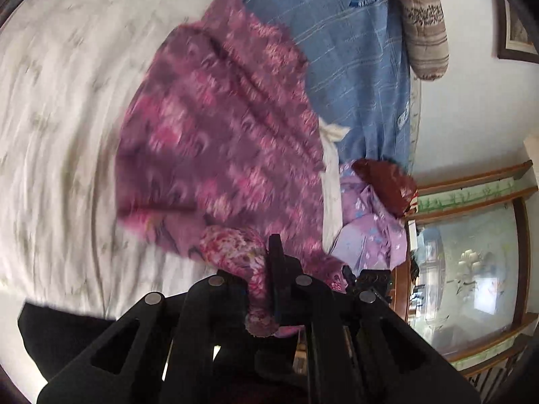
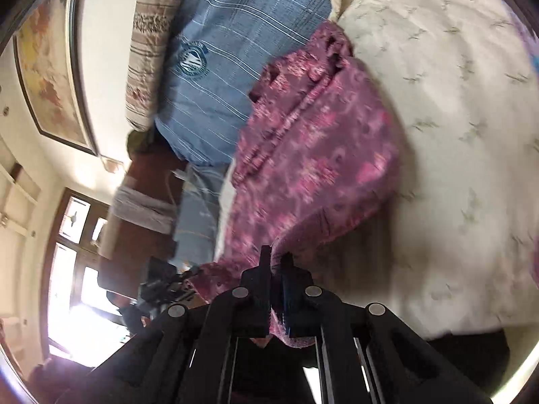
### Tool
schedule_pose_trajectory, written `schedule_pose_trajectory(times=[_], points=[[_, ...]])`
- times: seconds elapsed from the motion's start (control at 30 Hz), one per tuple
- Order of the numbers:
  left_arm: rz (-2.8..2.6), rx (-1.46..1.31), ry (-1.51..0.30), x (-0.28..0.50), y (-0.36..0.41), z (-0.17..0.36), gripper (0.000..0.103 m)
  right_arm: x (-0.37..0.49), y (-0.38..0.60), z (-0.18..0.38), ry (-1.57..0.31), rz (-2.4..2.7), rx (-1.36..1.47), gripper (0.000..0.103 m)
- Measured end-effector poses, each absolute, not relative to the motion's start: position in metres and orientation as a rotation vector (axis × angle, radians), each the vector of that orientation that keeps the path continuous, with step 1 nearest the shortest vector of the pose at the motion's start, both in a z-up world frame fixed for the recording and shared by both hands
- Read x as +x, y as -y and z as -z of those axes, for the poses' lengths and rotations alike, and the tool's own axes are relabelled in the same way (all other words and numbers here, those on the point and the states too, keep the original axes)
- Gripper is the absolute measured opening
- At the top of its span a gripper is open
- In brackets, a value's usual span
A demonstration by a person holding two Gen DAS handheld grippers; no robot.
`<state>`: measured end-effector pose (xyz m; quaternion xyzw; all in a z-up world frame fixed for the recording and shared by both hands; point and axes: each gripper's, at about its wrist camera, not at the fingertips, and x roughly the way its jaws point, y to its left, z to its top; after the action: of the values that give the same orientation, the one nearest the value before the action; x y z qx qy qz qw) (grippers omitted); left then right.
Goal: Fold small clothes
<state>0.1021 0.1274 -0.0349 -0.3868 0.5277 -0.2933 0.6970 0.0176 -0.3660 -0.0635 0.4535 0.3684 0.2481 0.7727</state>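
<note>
Purple-pink floral garment [image 1: 219, 128] takes up the middle of the left wrist view, draped over the cream bedsheet [image 1: 60, 118] w/ its near edge pulled up toward the cam, whole thing a bit blurred. Left gripper [image 1: 269, 269] at bottom center is clamped on a bunched bit of that fabric, jaws basically together w/ cloth squeezed btwn them and a roll of brighter pink print poking out just left of the fingers. Same garment in the right wrist view [image 2: 313, 155] runs from upper center down to the bottom middle, where the right gripper [image 2: 276, 269] is pinched tight on another edge of it, cloth visible in the slot btwn the fingers. Blue striped pillow [image 1: 353, 50] w/ a round logo sits at the top of the left view, right behind the garment; a tan striped quilt roll [image 1: 424, 23] is at upper right beside it. Lilac flowered cloth [image 1: 367, 222] and something dark red [image 1: 387, 181] lie at right center, just past the garment's white trim. Wood-framed glass cabinet [image 1: 471, 252] fills the lower right.
</note>
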Motion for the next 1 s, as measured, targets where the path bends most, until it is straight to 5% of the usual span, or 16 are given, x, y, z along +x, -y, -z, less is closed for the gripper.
schedule_pose_trajectory(times=[0.33,0.43,0.47,0.57,0.73,0.9,1.0], points=[[0.499,-0.761,-0.987,0.310,-0.099,-0.034,0.010,0.196,0.411,-0.001,-0.584,-0.514,1.024,0.004],[0.367,-0.671,-1.064,0.369,-0.091,-0.026,0.027,0.257,0.434,-0.006,-0.612,-0.304,0.983,0.015],[0.278,-0.671,-1.130,0.381,-0.094,-0.015,0.028,0.270,0.438,-0.004,-0.663,-0.236,0.951,0.028],[0.320,-0.760,-1.123,0.372,-0.112,0.000,0.036,0.265,0.442,0.004,-0.711,-0.171,0.900,0.033],[0.385,-0.908,-1.053,0.311,-0.146,0.016,0.068,0.199,0.431,0.034,-0.726,-0.243,0.916,0.041],[0.488,-0.982,-1.085,0.245,-0.128,0.043,0.077,0.144,0.411,0.068,-0.761,-0.284,0.992,0.060],[0.500,-1.059,-1.120,0.224,-0.122,0.069,0.077,0.136,0.401,0.083,-0.786,-0.296,1.034,0.060]])
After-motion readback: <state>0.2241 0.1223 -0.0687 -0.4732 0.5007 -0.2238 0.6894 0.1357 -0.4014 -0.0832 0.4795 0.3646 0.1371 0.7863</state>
